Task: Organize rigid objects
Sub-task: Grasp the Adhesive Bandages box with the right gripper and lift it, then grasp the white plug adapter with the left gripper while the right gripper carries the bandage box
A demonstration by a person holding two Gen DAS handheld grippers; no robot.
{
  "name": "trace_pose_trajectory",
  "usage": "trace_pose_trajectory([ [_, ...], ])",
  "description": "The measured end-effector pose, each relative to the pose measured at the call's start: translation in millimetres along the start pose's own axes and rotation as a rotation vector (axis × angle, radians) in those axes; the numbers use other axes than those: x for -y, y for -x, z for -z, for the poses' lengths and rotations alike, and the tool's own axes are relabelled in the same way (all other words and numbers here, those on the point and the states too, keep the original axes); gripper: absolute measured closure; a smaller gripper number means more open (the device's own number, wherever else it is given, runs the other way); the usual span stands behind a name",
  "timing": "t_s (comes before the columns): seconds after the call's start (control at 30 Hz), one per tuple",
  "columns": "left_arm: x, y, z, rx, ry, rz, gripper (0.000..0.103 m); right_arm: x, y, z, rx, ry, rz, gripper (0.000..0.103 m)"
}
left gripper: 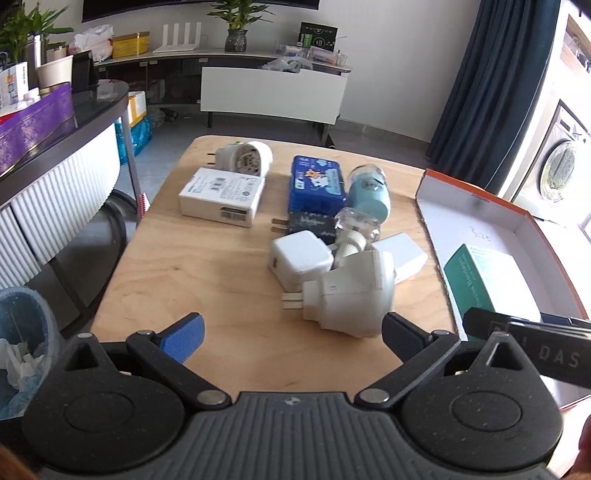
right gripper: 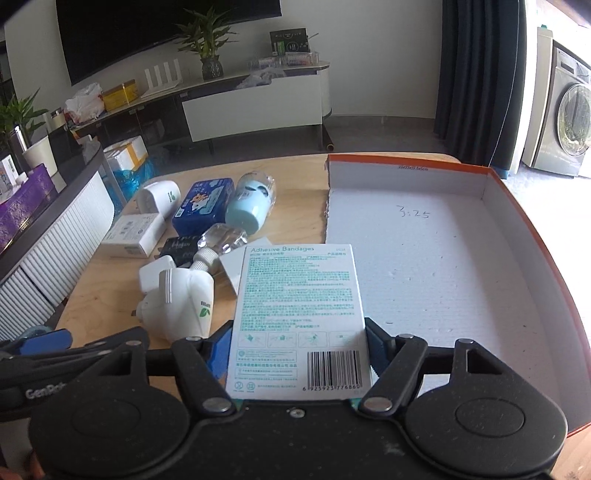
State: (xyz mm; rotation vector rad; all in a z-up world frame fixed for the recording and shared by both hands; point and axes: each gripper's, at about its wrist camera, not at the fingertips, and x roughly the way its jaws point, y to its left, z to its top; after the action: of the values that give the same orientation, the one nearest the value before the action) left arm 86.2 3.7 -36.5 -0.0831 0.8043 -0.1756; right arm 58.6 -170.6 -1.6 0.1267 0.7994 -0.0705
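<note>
Plugs and boxes crowd mid-tabletop [left gripper: 166, 280]; right hand-held gripper [right gripper: 297, 345] clamps the bandage box [right gripper: 299, 295] over the tray's [right gripper: 532, 236] near-left corner; left hand-held gripper [left gripper: 291, 332] gapes, tilted downward.

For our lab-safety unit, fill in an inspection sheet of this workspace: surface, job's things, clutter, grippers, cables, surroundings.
Surface: wooden table, bare at the near left.
Job's things: adhesive bandages box between the right gripper's jaws, over the orange-rimmed white tray; white plug-in diffuser, white charger cube, clear bottle, blue tin, light-blue bottle, white carton, round travel adapter on the table.
Clutter: items bunched and touching at the table's middle.
Grippers: left gripper open, nothing between its jaws; right gripper shut on the box.
Cables: nothing seen.
Surroundings: TV stand, potted plant, washing machine, dark curtain.
</note>
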Motion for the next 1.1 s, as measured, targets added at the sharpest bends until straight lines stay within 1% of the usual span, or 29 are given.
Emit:
trace_pose_trajectory([
  [0.1,13.6,-15.3,-7.0,-0.012,-0.014,0.019,0.000,12.3,10.3,-0.5,0.027,-0.017,-0.007,0.019],
  [0.17,21.6,-25.9,-9.6,-0.005,-0.036,0.006,0.000,18.9,15.9,-0.2,0.041,-0.021,-0.011,0.019],
  [0.3,25.9,-48.1,-9.4,-0.036,-0.038,-0.013,0.000,28.9,21.3,0.7,0.053,-0.034,-0.022,0.019],
  [0.37,26.9,-54.0,-7.6,-0.032,-0.057,-0.017,0.000,32.5,20.9,0.7,0.056,-0.036,-0.021,0.019],
  [0.4,27.2,-54.6,-6.3,-0.023,-0.066,-0.021,0.006,34.5,20.2,0.5,0.058,-0.042,-0.025,0.019],
  [0.47,27.7,-52.0,-4.9,0.000,-0.081,-0.026,0.018,36.9,19.5,-0.4,0.059,-0.048,-0.032,0.019],
  [0.63,27.8,-46.8,-5.5,-0.018,-0.099,-0.007,0.018,37.4,19.0,-1.9,0.072,-0.046,-0.045,0.019],
  [0.73,30.7,-35.5,-4.5,-0.014,-0.098,-0.009,0.018,38.0,19.9,-3.1,0.078,-0.049,-0.050,0.019],
  [0.9,36.9,-15.1,-6.1,0.000,-0.111,-0.015,0.018,39.5,24.0,-5.5,0.085,-0.044,-0.065,0.019],
  [0.97,40.1,-6.8,-8.5,0.009,-0.103,-0.008,0.018,40.2,25.8,-7.2,0.091,-0.039,-0.066,0.019],
  [1.1,51.3,5.5,-16.4,0.028,-0.128,0.006,0.018,44.6,29.2,-10.9,0.101,-0.038,-0.059,0.019],
])
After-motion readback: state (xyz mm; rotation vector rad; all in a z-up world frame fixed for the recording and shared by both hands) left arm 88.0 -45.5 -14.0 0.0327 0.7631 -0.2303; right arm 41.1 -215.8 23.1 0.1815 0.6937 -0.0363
